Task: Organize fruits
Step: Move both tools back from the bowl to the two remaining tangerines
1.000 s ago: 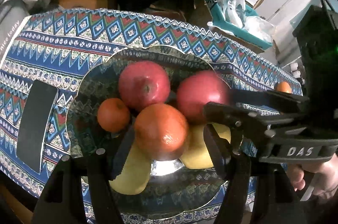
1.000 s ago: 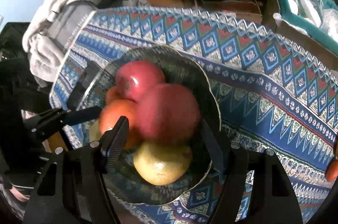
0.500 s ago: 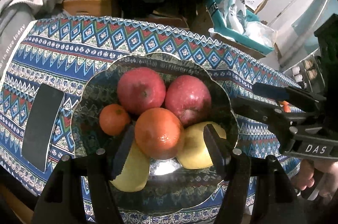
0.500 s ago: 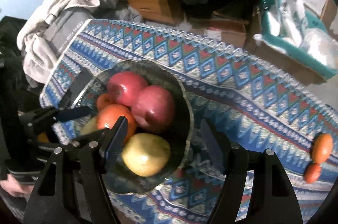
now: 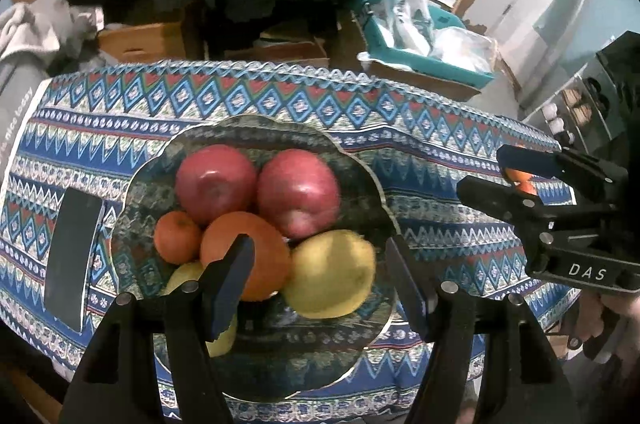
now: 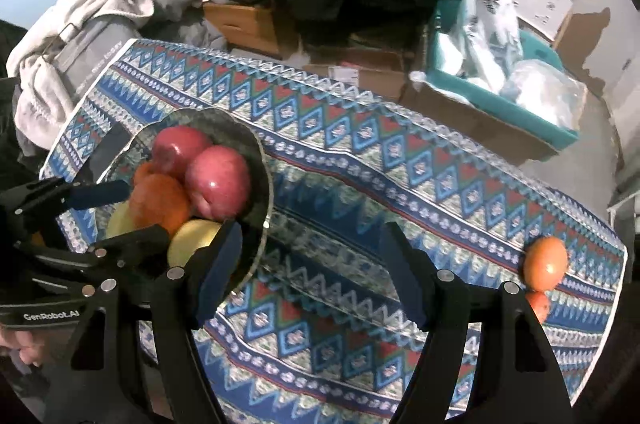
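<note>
Right claw (image 6: 310, 270): jaws apart with nothing between them, hanging over bare cloth between the bowl and the loose fruit; a second earlier it stood low over the bowl with the nearer red apple between its fingers.
Left claw (image 5: 318, 282): jaws apart and empty, above the near side of the bowl, with the big orange and the yellow pear showing between its fingers; it has lifted back a little, so more of the table shows.
Bowl (image 5: 362, 164): dark, wavy-rimmed, on the left part of the table (image 6: 400, 152); holds all the gathered fruit.
Red apples (image 5: 298, 192): two, side by side at the far side of the bowl; the right one has been set down free of the claw.
Big orange (image 5: 256, 252): in front of the apples, touching them.
Small orange (image 5: 177, 237): at the left of the pile.
Yellow pears (image 5: 332, 274): at the near side, one partly hidden behind the left claw.
Loose fruit (image 6: 546, 262): an orange fruit at the table's right edge, a second smaller one (image 6: 538, 304) just beneath it.
Phone (image 5: 72, 256): dark slab left of the bowl, apart from it.
Meaning for the task: one apple is newly placed; the two stray fruits likely remain to be fetched, probably by the right claw.
</note>
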`<state>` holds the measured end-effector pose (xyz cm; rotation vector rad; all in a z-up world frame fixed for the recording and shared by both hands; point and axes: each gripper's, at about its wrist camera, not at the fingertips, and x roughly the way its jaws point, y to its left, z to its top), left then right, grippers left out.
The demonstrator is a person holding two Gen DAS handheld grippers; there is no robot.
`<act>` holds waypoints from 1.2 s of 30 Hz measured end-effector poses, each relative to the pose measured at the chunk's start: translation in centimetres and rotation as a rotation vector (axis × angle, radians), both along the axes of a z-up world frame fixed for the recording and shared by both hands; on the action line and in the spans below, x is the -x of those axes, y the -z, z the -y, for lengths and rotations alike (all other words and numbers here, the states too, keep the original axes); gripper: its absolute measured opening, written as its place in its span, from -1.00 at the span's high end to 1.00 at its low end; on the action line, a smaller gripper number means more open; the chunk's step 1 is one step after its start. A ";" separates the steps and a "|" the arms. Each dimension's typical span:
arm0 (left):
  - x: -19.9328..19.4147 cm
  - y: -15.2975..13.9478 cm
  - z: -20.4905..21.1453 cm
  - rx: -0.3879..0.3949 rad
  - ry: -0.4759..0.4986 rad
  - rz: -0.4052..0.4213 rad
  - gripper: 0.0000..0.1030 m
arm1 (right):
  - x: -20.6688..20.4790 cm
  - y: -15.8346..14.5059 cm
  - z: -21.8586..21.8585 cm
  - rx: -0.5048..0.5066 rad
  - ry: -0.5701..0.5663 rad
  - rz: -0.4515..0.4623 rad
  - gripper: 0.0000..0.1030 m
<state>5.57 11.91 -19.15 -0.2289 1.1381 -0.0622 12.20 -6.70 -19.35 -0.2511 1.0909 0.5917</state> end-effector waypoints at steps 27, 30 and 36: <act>-1.5 -1.0 11.4 -0.124 0.193 -0.005 -0.42 | 0.6 -0.8 12.1 0.040 0.140 0.048 -0.50; -1.9 -0.9 12.6 -0.136 0.211 -0.009 -0.42 | 0.2 -0.7 14.1 0.049 0.167 0.047 -0.51; -3.0 -0.7 15.4 -0.164 0.256 -0.012 -0.42 | -0.6 0.2 17.9 0.047 0.223 0.014 -0.51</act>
